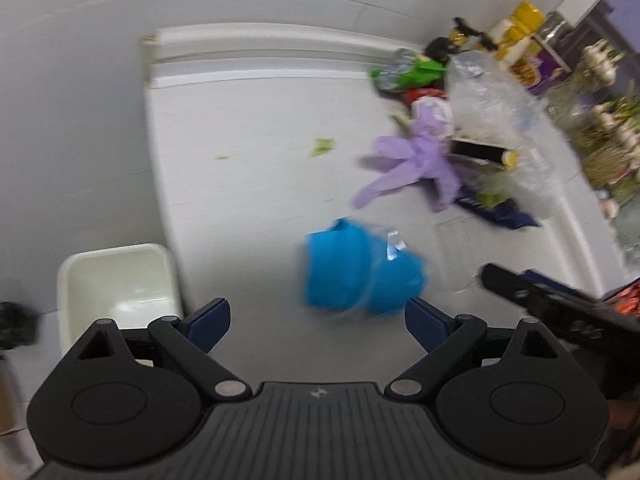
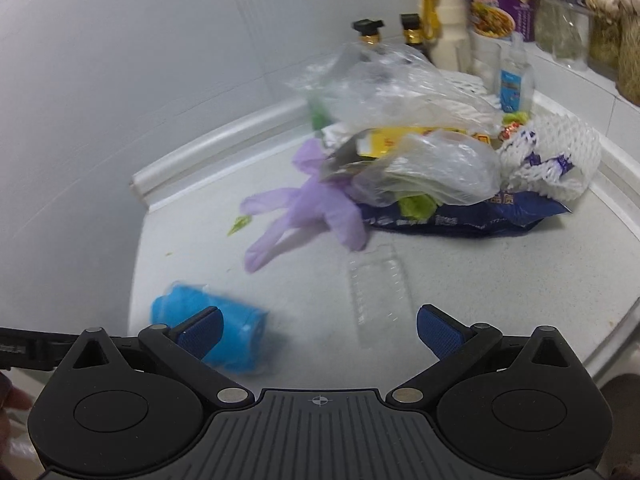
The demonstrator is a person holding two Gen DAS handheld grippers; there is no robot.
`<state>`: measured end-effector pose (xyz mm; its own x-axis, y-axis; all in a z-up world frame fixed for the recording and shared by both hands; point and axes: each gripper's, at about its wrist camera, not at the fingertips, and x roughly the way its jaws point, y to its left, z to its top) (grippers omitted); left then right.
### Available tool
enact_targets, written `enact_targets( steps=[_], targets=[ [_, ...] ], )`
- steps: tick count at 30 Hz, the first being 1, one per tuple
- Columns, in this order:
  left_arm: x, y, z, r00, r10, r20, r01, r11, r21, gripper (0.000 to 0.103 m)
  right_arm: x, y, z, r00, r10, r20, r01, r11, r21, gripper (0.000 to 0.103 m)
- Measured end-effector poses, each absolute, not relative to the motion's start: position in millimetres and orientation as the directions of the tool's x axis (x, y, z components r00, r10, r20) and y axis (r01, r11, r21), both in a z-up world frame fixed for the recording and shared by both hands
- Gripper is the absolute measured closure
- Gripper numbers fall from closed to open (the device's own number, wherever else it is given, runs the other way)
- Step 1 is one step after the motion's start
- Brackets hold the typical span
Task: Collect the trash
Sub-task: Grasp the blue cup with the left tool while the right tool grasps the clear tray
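Here both the left gripper [image 1: 317, 322] and right gripper [image 2: 319, 330] tilt downward, jaws wide, empty, over the blue roll [image 1: 360, 272].

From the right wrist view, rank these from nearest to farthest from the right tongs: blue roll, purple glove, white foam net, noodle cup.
1. Blue roll, partly behind the left finger of the open right tongs.
2. Purple glove, mid-counter, at the left of the trash pile.
3. White foam net, on the right behind the dark blue bag.
4. Noodle cup, at the back right.
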<state>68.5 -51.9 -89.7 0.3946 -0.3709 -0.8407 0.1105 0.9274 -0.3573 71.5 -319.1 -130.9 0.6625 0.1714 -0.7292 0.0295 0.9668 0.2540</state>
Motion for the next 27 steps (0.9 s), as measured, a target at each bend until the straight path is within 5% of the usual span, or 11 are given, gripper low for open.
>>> enact_targets(
  steps=[18,21,24,27],
  targets=[
    [117.1,-53.6,-137.8,0.352,-0.562,-0.749,-0.064,0.784,-0.618,0.028,103.6,-336.1,-179.6,0.675,0.226,-0.702,0.099,0.916,0.390,0.020],
    [118.8,-55.2,-140.0,0.347,-0.573,-0.743,-0.077,0.772,-0.631,0.042,104.1,-334.2,-180.0,0.685,0.209,-0.698,0.117,0.914,0.388,0.031],
    [119.0,-58.3,-140.6,0.345,-0.566,-0.749,-0.070,0.780,-0.621,0.049,106.1,-331.7,-180.3,0.685,0.191,-0.703,0.137,0.914,0.382,0.055],
    [118.5,-59.2,-139.7,0.356,-0.556,-0.751,-0.059,0.789,-0.612,0.053,106.5,-328.1,-179.3,0.680,0.191,-0.708,0.149,0.909,0.389,0.060]
  ],
)
